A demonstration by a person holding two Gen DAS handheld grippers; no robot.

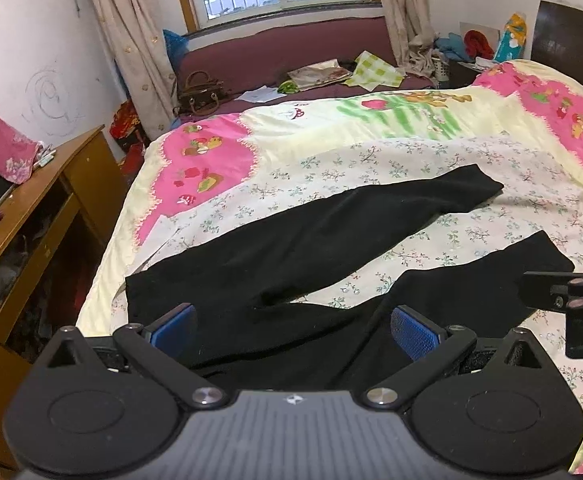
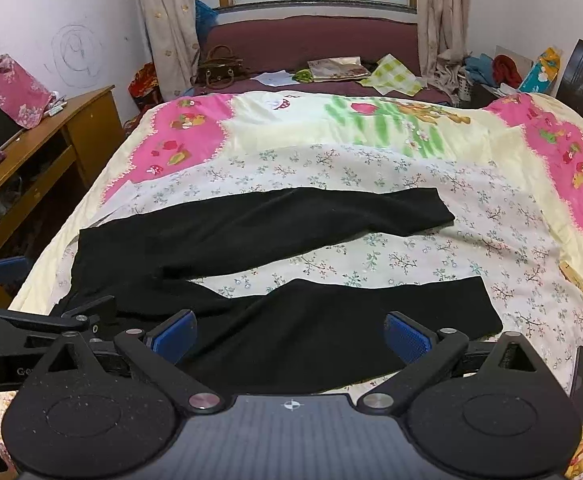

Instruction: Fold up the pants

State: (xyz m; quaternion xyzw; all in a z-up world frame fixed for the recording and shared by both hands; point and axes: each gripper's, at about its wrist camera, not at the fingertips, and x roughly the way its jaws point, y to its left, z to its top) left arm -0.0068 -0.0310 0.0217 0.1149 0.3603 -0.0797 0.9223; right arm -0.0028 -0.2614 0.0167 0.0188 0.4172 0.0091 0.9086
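Left wrist view: we hold the left gripper [image 1: 293,326] low over the black pants [image 1: 311,232] (waist end), tongs apart; right gripper [image 2: 289,334] likewise spread.

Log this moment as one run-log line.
black pants spread on bed, legs apart | left hand-held gripper open | right hand-held gripper open | unfolded
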